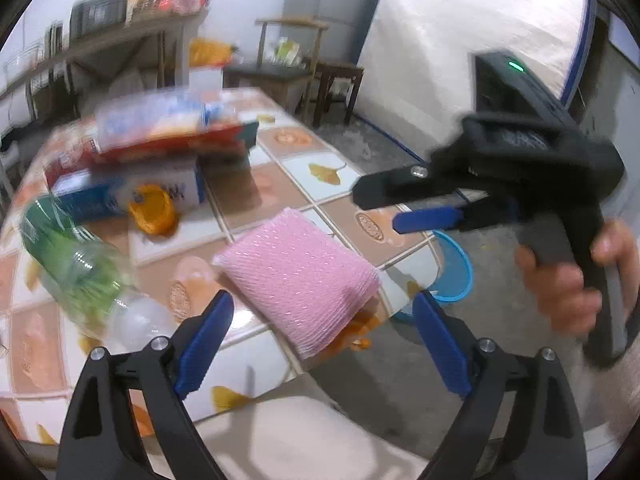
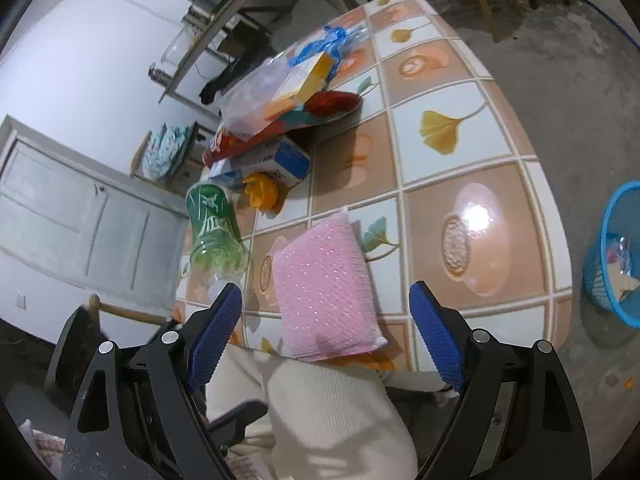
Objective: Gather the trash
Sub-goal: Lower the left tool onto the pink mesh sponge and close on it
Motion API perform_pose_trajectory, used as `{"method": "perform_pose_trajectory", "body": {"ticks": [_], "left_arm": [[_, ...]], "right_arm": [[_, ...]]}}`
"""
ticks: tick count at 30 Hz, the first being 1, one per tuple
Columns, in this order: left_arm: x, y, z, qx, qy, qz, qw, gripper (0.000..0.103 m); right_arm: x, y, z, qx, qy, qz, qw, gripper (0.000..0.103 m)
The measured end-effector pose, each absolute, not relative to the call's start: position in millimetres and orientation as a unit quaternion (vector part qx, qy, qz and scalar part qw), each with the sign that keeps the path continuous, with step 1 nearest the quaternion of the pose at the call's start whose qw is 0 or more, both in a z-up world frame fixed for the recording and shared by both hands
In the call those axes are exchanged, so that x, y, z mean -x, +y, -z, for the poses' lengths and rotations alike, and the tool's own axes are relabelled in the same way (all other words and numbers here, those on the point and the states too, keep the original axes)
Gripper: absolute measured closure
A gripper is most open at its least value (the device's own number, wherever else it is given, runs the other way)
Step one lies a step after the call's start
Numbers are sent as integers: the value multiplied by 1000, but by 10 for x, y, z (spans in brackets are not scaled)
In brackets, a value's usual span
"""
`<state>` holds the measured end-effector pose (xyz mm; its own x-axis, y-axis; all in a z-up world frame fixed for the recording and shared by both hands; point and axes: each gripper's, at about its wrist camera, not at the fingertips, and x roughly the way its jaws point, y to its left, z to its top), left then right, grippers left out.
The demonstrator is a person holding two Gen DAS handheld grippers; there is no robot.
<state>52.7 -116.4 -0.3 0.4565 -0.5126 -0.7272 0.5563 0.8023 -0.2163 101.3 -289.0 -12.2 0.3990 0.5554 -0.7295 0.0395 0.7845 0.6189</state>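
A pink foam net sleeve (image 1: 300, 280) (image 2: 324, 284) lies at the near edge of the tiled table (image 1: 256, 184) (image 2: 460, 152). Left of it a crushed green plastic bottle (image 1: 76, 264) (image 2: 214, 232) lies on its side. Behind that sits an orange scrap (image 1: 152, 208) (image 2: 260, 192). My left gripper (image 1: 324, 340) hovers open just before the pink sleeve, touching nothing. My right gripper (image 2: 326, 338) is also open, and the sleeve shows between its pads without contact. In the left wrist view the right gripper (image 1: 384, 210) hangs over the table's right edge, held by a hand (image 1: 560, 280).
A blue-and-white box (image 1: 132, 192) (image 2: 264, 164) sits under red packaging (image 1: 172, 136) and a clear bag (image 2: 280, 92) at the table's far left. A blue basket (image 1: 452, 268) (image 2: 616, 256) holding some trash stands on the floor to the right. A cream-clad leg (image 2: 320, 420) is below the table edge.
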Motion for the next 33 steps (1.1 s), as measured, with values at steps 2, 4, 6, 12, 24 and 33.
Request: {"method": "perform_pose_trajectory", "body": {"ticks": [2, 4, 6, 12, 24, 33], "left_arm": [[-616, -1193, 35, -2, 441, 305, 844, 13], [-692, -1241, 80, 13, 464, 286, 838, 13], [-740, -1274, 113, 27, 479, 276, 833, 9], [-874, -1352, 208, 78, 523, 239, 814, 7], [-1136, -1643, 440, 38, 532, 183, 826, 7], [-1207, -1745, 516, -30, 514, 169, 841, 7]], "right_arm": [[-970, -2929, 145, -302, 513, -162, 787, 21], [-913, -3001, 161, -319, 499, -161, 790, 21], [-834, -3133, 130, -332, 487, -161, 792, 21], [-737, -3228, 188, -360, 461, -167, 794, 23], [-538, -3499, 293, -407, 431, -163, 789, 24], [-484, -3593, 390, -413, 431, -153, 787, 24]]}}
